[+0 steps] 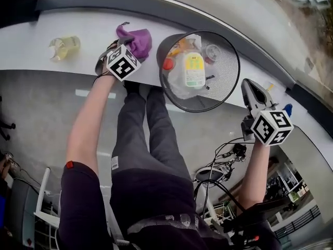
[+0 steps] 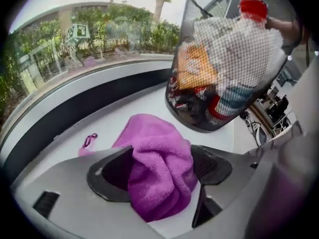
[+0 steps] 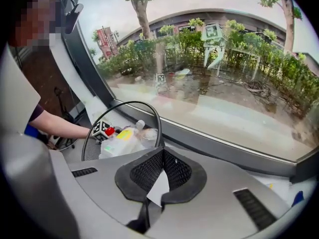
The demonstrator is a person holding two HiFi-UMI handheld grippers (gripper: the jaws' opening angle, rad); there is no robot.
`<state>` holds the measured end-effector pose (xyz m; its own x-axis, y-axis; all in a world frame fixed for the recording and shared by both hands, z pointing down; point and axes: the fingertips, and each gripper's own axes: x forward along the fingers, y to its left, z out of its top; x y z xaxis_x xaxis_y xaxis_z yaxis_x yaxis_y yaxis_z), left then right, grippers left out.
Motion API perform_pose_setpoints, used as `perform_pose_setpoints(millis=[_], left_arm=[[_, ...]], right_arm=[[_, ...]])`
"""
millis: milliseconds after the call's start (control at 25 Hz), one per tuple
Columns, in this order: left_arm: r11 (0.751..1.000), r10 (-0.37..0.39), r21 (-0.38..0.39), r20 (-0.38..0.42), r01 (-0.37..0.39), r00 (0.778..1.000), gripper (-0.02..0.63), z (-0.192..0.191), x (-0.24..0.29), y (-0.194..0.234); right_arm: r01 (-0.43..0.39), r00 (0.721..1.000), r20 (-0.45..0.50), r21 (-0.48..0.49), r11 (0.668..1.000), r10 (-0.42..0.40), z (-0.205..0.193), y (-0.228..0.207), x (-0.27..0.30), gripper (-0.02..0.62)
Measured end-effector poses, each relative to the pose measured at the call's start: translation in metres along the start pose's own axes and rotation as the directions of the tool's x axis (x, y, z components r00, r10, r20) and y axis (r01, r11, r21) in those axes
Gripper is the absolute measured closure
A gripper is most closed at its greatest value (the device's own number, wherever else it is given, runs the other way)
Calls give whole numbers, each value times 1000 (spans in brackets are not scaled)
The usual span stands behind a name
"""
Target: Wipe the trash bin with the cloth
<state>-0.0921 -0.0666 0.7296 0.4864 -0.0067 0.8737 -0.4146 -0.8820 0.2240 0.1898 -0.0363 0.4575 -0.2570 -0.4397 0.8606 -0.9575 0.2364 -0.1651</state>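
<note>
At the far left of the long white counter (image 1: 31, 46) lies a small clear, yellowish plastic container (image 1: 64, 47), well apart from everything else. To its right, the left gripper (image 1: 120, 45) points steeply down at the crumpled purple microfibre cloth (image 1: 138, 39), which rests on the counter just left of the bin. In the left gripper view this claw (image 2: 162, 166) stands wide open with the cloth (image 2: 159, 168) bunched up between its two dark pads. The fabric touches the right-hand pad and fills most of the gap, but it does not look squeezed, and its small hanging loop lies flat on the counter on the far left side. Next on the right, the round black wire-mesh trash bin (image 1: 229, 82) stands upright on the counter at its near edge. It is full of rubbish, including a clear bottle with a yellow label and a red cap. Through the left gripper view its mesh wall (image 2: 199, 118) rises just beyond the cloth. Further right, the right gripper (image 1: 248, 87) hangs beside the bin without touching it. Its claw (image 3: 160, 156) is fully closed, pad against pad, and holds nothing, with the bin's rim (image 3: 149, 111) just beyond on the left. A small blue object (image 1: 287, 109) sits on the counter at the far right.
</note>
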Motion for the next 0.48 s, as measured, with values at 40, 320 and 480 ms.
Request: perform_pose_setpoints(millis=[40, 320, 480], left_arm=[[1000, 22, 8, -11, -21, 1000, 252, -2, 4, 4], [996, 16, -88, 32, -13, 999, 476, -1, -1, 7], [971, 27, -236, 236, 30, 971, 485, 25, -53, 5]], right_arm=[[-3, 1000, 11, 8, 1000, 3, 1, -2, 2, 597], [-35, 999, 42, 17, 999, 34, 13, 0, 8, 595], [-64, 997, 33, -10, 998, 64, 18, 8, 14, 595]])
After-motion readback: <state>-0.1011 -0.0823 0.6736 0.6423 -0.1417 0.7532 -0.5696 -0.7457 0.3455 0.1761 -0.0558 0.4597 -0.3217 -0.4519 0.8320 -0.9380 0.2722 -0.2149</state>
